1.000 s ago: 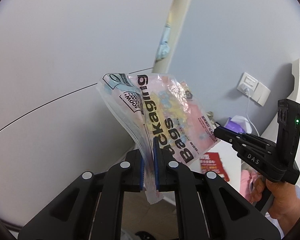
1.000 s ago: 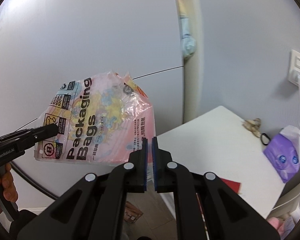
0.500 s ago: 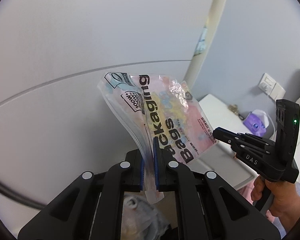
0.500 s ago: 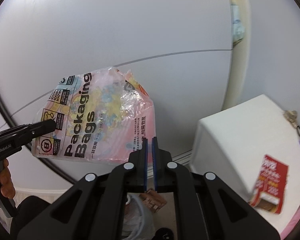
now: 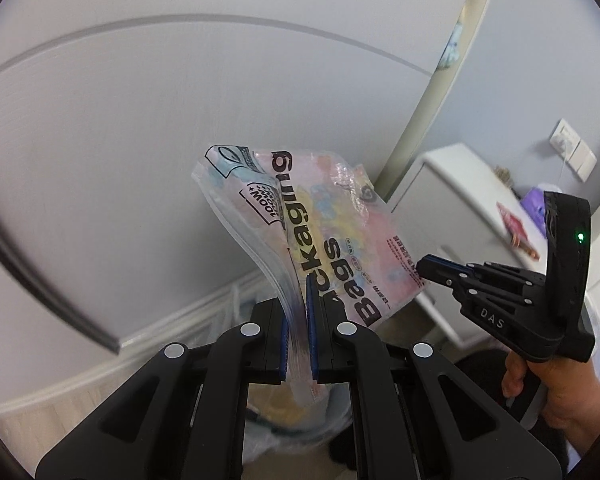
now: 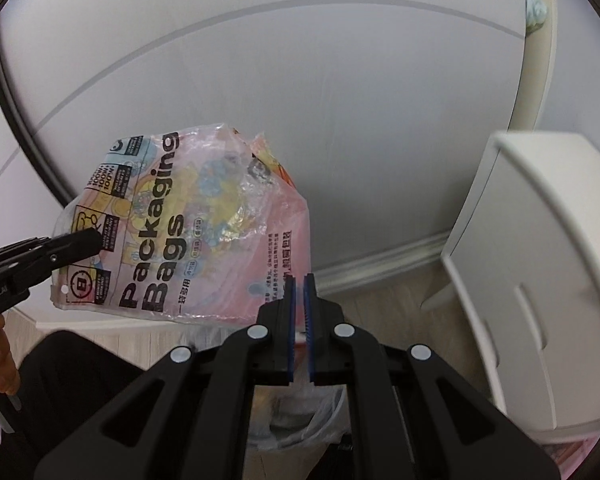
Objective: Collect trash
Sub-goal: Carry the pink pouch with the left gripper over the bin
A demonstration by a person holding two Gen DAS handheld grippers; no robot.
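A pink plastic packet printed "Packaging Bags" (image 5: 320, 240) hangs in the air, held at two edges. My left gripper (image 5: 298, 300) is shut on its one edge, and the packet stands up from the jaws. My right gripper (image 6: 299, 292) is shut on the packet's (image 6: 188, 232) other edge; its fingers (image 5: 440, 270) touch the packet's right corner in the left wrist view. A bin lined with a clear bag (image 6: 300, 420) sits on the floor right below both grippers; it also shows in the left wrist view (image 5: 288, 416).
A white cabinet (image 6: 540, 280) stands to the right with a red leaflet (image 5: 516, 228) and a purple pack (image 5: 534, 198) on top. A grey wall with white skirting (image 6: 380, 264) is behind. A cream pipe (image 5: 432, 92) runs up the corner. A wall socket (image 5: 572, 154) is far right.
Both grippers have tilted downward together with the packet. The floor, skirting and the lined bin have come into view beneath them. The grip on the packet is unchanged.
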